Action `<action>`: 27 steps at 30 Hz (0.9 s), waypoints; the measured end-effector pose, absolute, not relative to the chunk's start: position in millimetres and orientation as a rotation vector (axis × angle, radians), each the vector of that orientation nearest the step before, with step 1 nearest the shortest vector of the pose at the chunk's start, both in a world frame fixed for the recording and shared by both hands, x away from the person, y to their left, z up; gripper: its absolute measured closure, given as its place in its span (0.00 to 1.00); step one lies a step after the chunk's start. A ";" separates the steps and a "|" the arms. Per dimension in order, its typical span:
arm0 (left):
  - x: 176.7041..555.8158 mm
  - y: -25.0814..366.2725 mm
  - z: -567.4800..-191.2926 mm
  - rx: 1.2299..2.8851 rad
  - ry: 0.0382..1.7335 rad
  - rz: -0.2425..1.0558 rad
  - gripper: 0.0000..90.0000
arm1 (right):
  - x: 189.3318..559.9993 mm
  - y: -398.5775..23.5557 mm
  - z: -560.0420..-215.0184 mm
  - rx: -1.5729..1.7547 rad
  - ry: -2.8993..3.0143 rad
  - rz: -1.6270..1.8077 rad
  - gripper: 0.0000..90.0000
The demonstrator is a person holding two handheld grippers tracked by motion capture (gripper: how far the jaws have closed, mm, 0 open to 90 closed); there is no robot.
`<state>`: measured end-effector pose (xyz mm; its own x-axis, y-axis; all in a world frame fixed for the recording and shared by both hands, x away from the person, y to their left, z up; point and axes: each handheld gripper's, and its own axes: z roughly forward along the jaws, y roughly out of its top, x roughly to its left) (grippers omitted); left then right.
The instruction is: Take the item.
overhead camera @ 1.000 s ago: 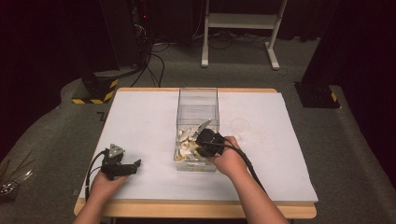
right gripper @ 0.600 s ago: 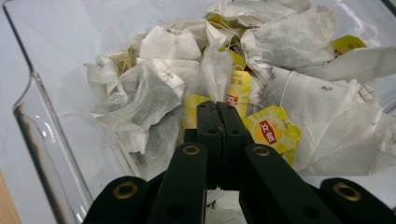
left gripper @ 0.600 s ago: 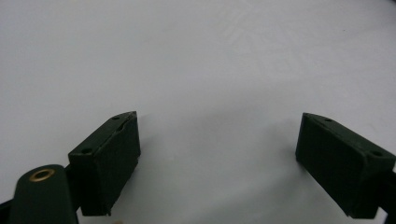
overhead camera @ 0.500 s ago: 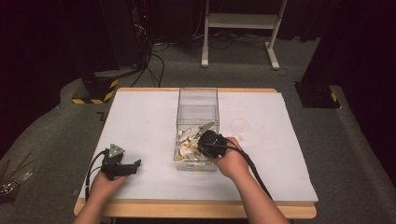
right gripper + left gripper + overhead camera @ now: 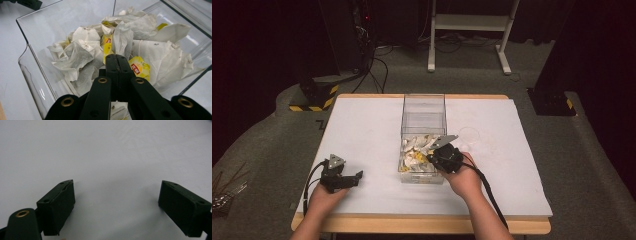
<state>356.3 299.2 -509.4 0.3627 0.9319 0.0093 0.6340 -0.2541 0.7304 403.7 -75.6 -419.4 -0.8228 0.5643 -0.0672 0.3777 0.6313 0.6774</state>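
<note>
A clear plastic box (image 5: 423,107) stands mid-table, its near half heaped with white tea bags (image 5: 416,149) that carry yellow tags. My right gripper (image 5: 430,157) reaches into the box's near right corner from the person's right hand. In the right gripper view its jaws are pressed together, so the right gripper (image 5: 116,57) is shut just over the tea bags (image 5: 82,52), beside a yellow tag (image 5: 137,67). I cannot tell whether a string or paper edge is pinched. My left gripper (image 5: 357,176) rests on the white table at the near left. There the left gripper (image 5: 116,205) is open over bare tabletop.
The white table (image 5: 362,125) has a wooden front edge. A small clear round lid (image 5: 469,134) lies right of the box. A black and yellow base (image 5: 314,95) and a white frame's legs (image 5: 467,25) stand on the floor behind.
The right gripper has edged a little to the right and toward the box's near end. The left hand and its gripper have stayed put.
</note>
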 end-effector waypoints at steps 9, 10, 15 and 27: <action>356.2 298.9 -509.5 1.982 1.355 0.598 0.16 | 399.4 -81.3 -417.5 0.783 2.499 1.103 1.00; 356.2 298.9 -509.5 1.982 1.354 0.599 0.16 | 398.9 -82.4 -416.8 0.789 2.486 1.128 1.00; 356.2 298.9 -509.5 1.982 1.354 0.599 0.16 | 396.2 -85.0 -414.1 0.793 2.452 1.165 1.00; 356.3 298.9 -509.5 1.981 1.355 0.598 0.16 | 392.5 -95.7 -424.8 0.829 2.415 1.187 1.00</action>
<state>356.3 298.9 -509.5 0.3601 0.9329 0.0064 0.6336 -0.2496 0.7323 392.5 -95.7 -424.8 -0.7788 0.6264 -0.0327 0.3568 0.4853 0.7982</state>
